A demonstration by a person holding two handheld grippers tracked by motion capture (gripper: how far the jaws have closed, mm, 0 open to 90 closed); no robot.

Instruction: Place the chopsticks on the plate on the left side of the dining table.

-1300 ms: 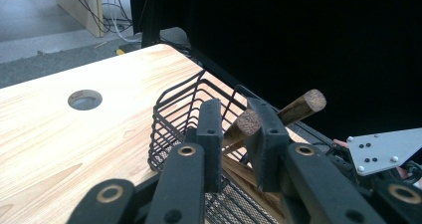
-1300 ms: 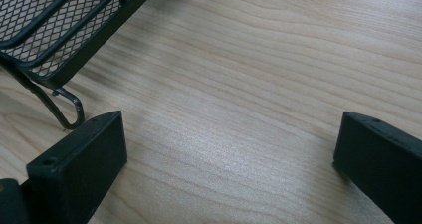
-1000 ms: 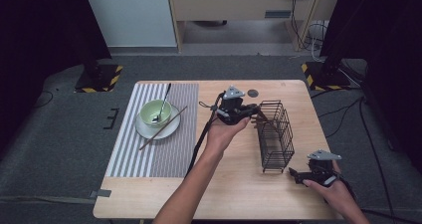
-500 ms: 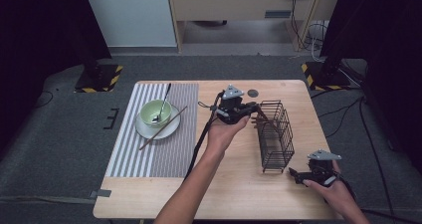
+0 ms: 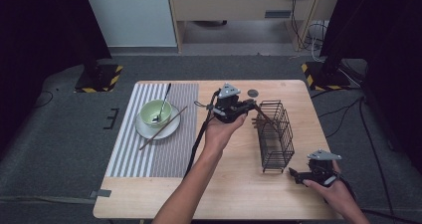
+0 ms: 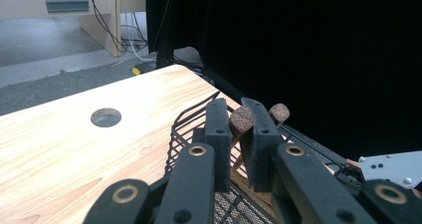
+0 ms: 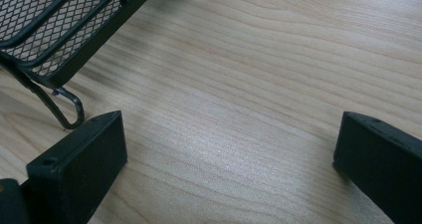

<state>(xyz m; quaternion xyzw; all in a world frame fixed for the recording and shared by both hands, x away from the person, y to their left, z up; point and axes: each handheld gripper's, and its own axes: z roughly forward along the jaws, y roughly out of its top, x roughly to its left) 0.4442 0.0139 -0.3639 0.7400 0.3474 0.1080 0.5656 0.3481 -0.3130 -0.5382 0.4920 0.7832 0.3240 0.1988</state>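
1. Left gripper (image 5: 247,106) is clamped on a wooden chopstick (image 6: 242,120) above the far end of the wire basket (image 5: 275,136).
2. Right gripper (image 5: 298,175) rests with jaws wide apart on the table (image 5: 229,184), near-right of the basket.

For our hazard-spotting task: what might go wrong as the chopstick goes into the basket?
1. The left claw pinches the chopstick near its end, so it could pivot or slip out.
2. Pushing on the basket may tip or slide it; the right claw rests open beside it, not holding it.
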